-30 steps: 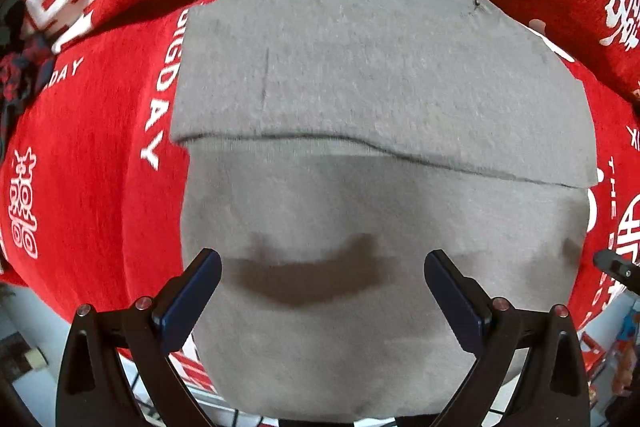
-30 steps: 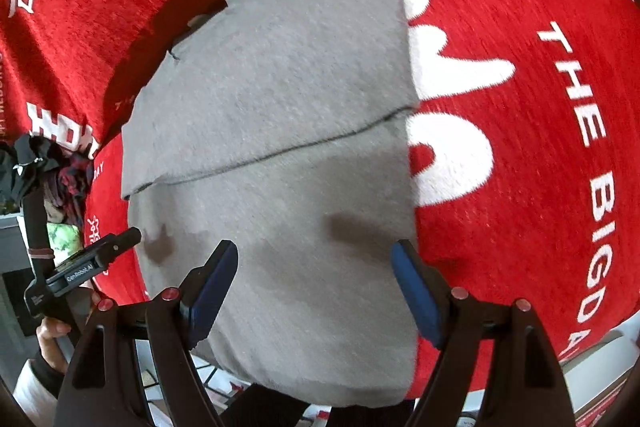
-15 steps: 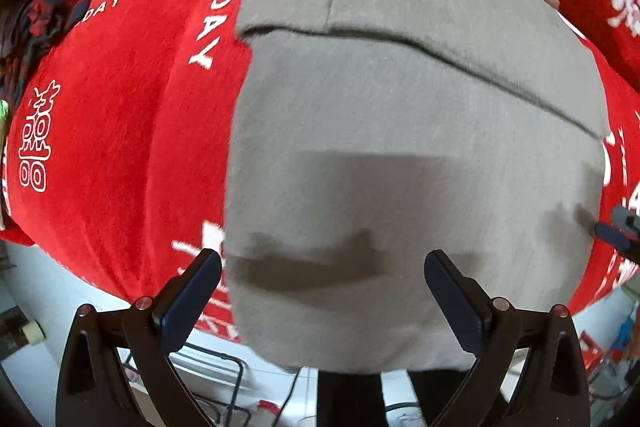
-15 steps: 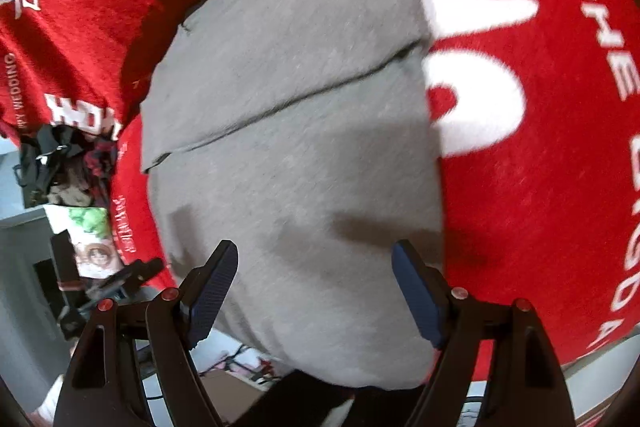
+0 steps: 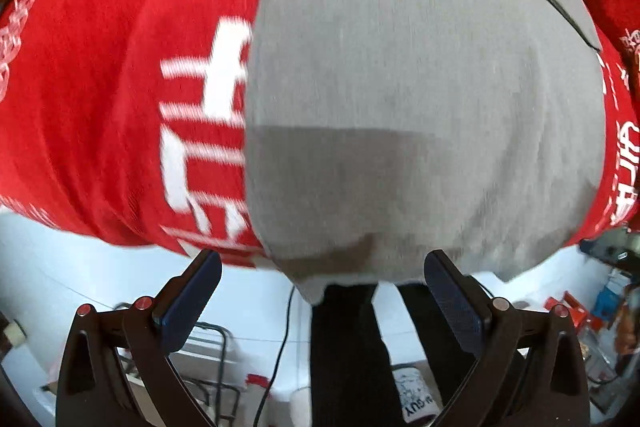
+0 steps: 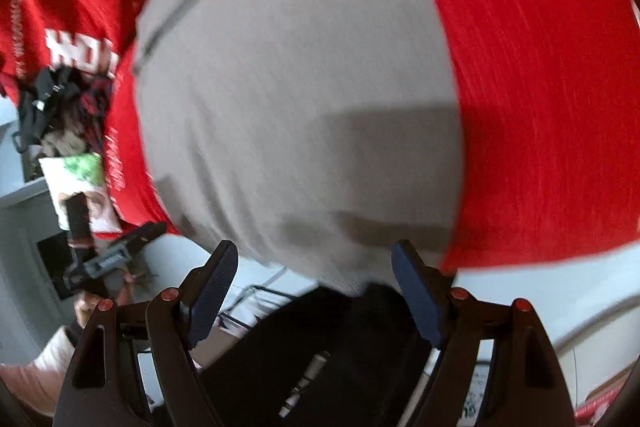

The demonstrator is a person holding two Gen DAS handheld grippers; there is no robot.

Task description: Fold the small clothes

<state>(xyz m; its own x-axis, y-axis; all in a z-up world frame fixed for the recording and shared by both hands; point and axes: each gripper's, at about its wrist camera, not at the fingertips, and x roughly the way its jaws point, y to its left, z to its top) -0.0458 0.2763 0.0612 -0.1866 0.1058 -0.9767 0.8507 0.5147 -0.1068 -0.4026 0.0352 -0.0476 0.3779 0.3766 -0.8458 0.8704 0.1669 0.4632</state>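
A grey garment [image 5: 420, 75] lies flat on a red cloth [image 5: 100, 87] with white lettering, its far part folded over with the fold edge at the top right. Its near edge hangs slightly past the table's front. My left gripper [image 5: 320, 291] is open and empty, just off that near edge. The garment also shows in the right wrist view [image 6: 296, 87], blurred. My right gripper [image 6: 316, 283] is open and empty, at the near edge too. The left gripper shows at the left of the right wrist view [image 6: 116, 251].
The red cloth's front edge [image 6: 540, 251] ends at the table's front. A pile of dark clothes [image 6: 60, 107] sits at the cloth's left end. Below the edge are a person's dark legs [image 5: 352, 347], cables and floor clutter.
Both grippers have drawn back toward the near edge of the garment, staying open. The folded part has slid to the top of both views and the table's front edge has come into sight.
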